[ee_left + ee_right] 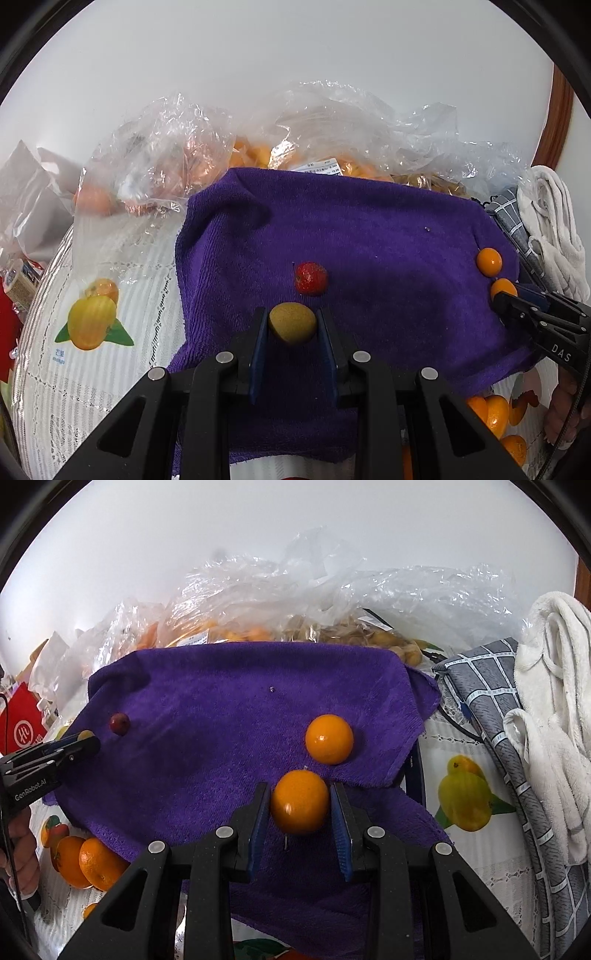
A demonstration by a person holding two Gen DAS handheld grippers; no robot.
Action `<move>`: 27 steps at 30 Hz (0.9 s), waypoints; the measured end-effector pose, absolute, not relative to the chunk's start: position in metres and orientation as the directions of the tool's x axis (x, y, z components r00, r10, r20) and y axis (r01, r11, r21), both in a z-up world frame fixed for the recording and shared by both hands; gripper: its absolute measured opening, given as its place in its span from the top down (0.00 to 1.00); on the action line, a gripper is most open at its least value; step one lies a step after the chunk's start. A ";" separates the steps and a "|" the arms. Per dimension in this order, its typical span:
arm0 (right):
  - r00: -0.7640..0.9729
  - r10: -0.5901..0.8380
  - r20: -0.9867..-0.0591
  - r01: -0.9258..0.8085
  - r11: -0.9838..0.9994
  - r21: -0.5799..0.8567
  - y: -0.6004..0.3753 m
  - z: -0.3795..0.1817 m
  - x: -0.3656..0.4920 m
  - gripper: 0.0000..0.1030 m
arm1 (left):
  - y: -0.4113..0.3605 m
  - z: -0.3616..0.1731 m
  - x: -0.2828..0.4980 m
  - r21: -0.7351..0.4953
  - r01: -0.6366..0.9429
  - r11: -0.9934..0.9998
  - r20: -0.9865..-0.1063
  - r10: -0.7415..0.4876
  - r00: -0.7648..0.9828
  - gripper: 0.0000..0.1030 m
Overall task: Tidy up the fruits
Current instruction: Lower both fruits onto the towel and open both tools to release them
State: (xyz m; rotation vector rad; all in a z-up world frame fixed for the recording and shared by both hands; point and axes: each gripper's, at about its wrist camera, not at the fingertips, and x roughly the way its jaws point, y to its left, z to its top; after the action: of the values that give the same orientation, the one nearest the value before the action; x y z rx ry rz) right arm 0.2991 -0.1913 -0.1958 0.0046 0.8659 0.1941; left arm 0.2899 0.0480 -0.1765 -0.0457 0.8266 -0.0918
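Note:
A purple towel [388, 236] covers the table. My left gripper [291, 314] is shut on a yellow-green fruit [291, 325], low over the towel's near part. Just beyond it lies a small red fruit [311, 278]. My right gripper [300, 788] is shut on a small orange fruit [300, 801] near the towel's right edge. A second orange fruit [328, 738] lies on the towel just past it. In the right wrist view the left gripper [88, 740] shows at the far left beside the red fruit [119, 723]. In the left wrist view the right gripper [502, 295] shows at the far right.
Crumpled clear plastic bags [332, 122] with orange and tan fruits stand behind the towel. A grey checked cloth [491, 701] and a white towel [554, 709] lie on the right. The tablecloth [92, 325] carries fruit prints. A red package [22, 723] sits at the left.

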 end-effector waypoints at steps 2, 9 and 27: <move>0.632 0.175 -0.755 -0.171 0.982 0.085 -0.191 -0.195 0.298 0.64 | 0.048 -0.176 0.289 -0.080 0.065 0.995 -0.732 -0.103 0.674 0.75; 0.653 0.183 -0.735 -0.172 0.981 0.092 -0.191 -0.186 0.292 0.46 | 0.046 -0.174 0.288 -0.084 0.071 0.994 -0.728 -0.110 0.677 0.75; 0.713 0.156 -0.684 -0.164 0.985 0.054 -0.184 -0.163 0.278 0.43 | 0.047 -0.161 0.279 -0.109 0.090 0.990 -0.699 -0.141 0.701 0.60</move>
State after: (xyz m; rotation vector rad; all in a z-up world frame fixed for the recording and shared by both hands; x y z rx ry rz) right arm 0.2780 -0.1842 -0.1633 -0.0107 0.7570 0.1772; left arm 0.2789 0.0471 -0.1607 -0.0685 0.7843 -0.1289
